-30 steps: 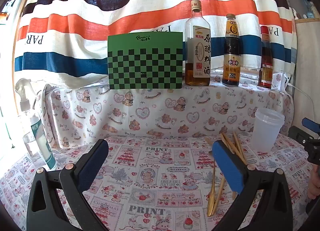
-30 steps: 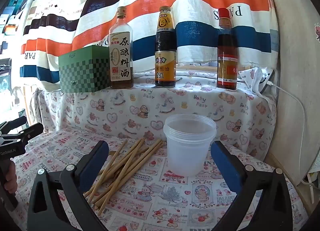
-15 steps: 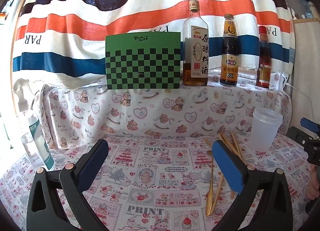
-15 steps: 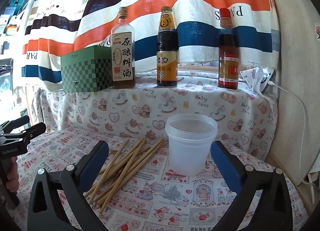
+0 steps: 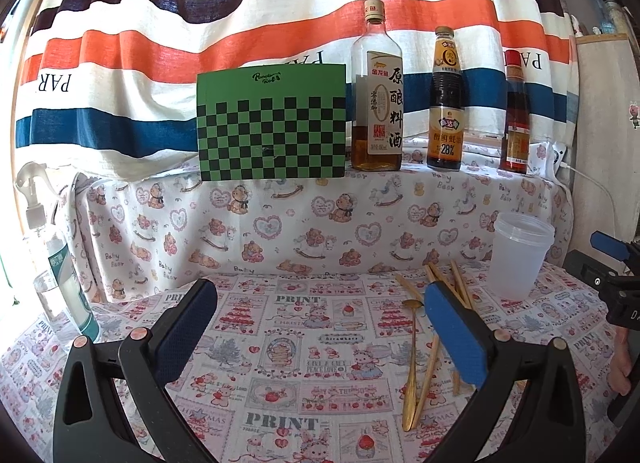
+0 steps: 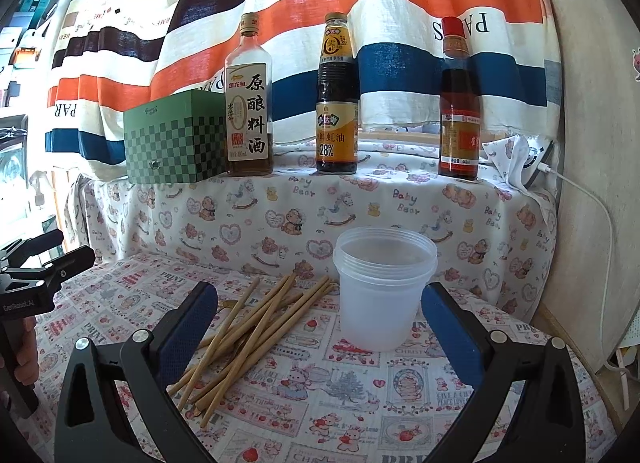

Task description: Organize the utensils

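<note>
Several bamboo chopsticks [image 6: 256, 323] lie in a loose pile on the printed tablecloth, left of a clear plastic cup [image 6: 384, 287]. In the left wrist view the chopsticks [image 5: 430, 359] and a gold spoon [image 5: 411, 359] lie partly behind the right finger, with the cup [image 5: 520, 255] to the far right. My left gripper [image 5: 320, 327] is open and empty above the cloth. My right gripper [image 6: 318, 323] is open and empty, with the cup and chopsticks between and beyond its fingers.
A raised shelf at the back holds a green checkered box [image 5: 272, 123] and three sauce bottles [image 5: 378, 91] [image 5: 446, 103] [image 5: 516, 115]. A spray bottle [image 5: 48, 255] stands at the far left. A white cable [image 6: 600, 223] runs down the right wall.
Both grippers have drifted slightly; the scene shifts a little left in the left wrist view. Nothing was grasped or released.
</note>
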### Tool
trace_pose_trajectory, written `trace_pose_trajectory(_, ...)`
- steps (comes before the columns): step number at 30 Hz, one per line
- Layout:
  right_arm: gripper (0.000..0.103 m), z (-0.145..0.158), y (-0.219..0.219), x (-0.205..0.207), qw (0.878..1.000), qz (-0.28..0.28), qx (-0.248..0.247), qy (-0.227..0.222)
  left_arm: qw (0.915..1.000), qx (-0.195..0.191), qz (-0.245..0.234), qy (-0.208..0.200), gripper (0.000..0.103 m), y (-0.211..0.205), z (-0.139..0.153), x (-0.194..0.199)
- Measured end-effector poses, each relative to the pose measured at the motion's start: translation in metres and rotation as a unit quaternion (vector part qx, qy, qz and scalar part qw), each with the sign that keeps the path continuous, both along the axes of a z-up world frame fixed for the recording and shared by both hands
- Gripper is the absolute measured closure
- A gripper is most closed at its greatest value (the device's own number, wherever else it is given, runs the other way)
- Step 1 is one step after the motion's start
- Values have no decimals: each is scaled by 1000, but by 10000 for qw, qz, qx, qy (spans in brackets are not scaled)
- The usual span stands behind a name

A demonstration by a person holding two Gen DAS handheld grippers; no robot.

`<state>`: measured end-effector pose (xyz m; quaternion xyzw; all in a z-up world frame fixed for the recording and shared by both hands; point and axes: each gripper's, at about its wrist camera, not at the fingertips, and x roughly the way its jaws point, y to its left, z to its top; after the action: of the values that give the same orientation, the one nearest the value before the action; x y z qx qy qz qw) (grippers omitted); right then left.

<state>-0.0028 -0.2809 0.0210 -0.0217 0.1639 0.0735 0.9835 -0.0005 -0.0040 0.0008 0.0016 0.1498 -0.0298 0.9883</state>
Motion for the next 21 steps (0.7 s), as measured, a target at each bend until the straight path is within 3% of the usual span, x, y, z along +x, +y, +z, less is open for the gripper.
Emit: trace_pose_trajectory(21, 0, -1, 1, -1, 10000, -46, -3, -25, 9998, 0, 201, 18, 0, 2, -2, 1)
